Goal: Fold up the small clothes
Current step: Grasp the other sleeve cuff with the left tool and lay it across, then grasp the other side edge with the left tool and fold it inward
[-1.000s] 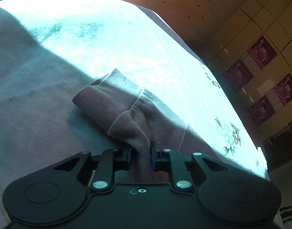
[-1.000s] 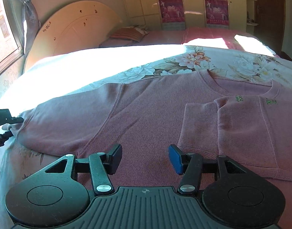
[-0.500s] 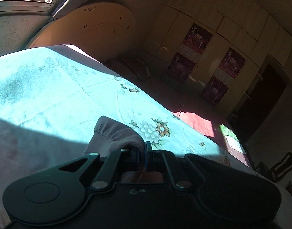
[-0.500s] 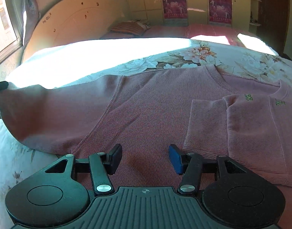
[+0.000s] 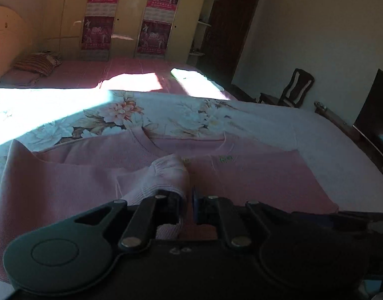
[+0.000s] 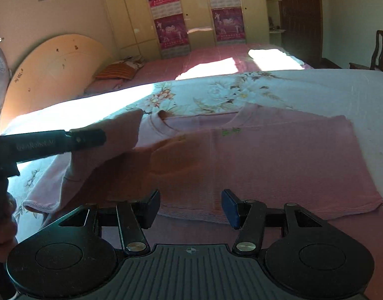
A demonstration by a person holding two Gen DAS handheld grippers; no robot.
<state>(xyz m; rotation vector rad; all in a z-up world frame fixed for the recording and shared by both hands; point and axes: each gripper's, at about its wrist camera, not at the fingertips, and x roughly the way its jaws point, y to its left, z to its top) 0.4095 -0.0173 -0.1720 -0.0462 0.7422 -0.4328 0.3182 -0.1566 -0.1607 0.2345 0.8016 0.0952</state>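
Pink sweater [image 6: 279,165] lies flat on the flowery bedsheet [image 6: 304,87], straight ahead of the right gripper [image 6: 190,206]. Its bottom edge sits just past the tips of the right jaws. Those jaws are wide apart and hold nothing. One side of the sweater looks folded in already, over on the right of those jaws.

The left gripper [image 5: 188,203] has the sleeve cuff [image 5: 166,175] pinched tight between its jaws. The cuff bunches up in front of them and a bit hangs off the left jaw. The rest of the sleeve [image 6: 111,147] trails back from the jaws, lifted off the bed. Below and ahead of the jaws is the middle of the sweater, near the little green logo [image 5: 226,159].

I think the step now is to lay this sleeve across the middle of the sweater.

Here is what could go wrong. The cuff is pinched in a lump, so it may land crumpled and not flat. If the left jaws let go too high up, the sleeve could flop crooked. If they pull too hard, the whole sweater could slide on the sheet and the tidy folded side could come undone. The right jaws are not pressing the sweater down, so nothing stops it from sliding.
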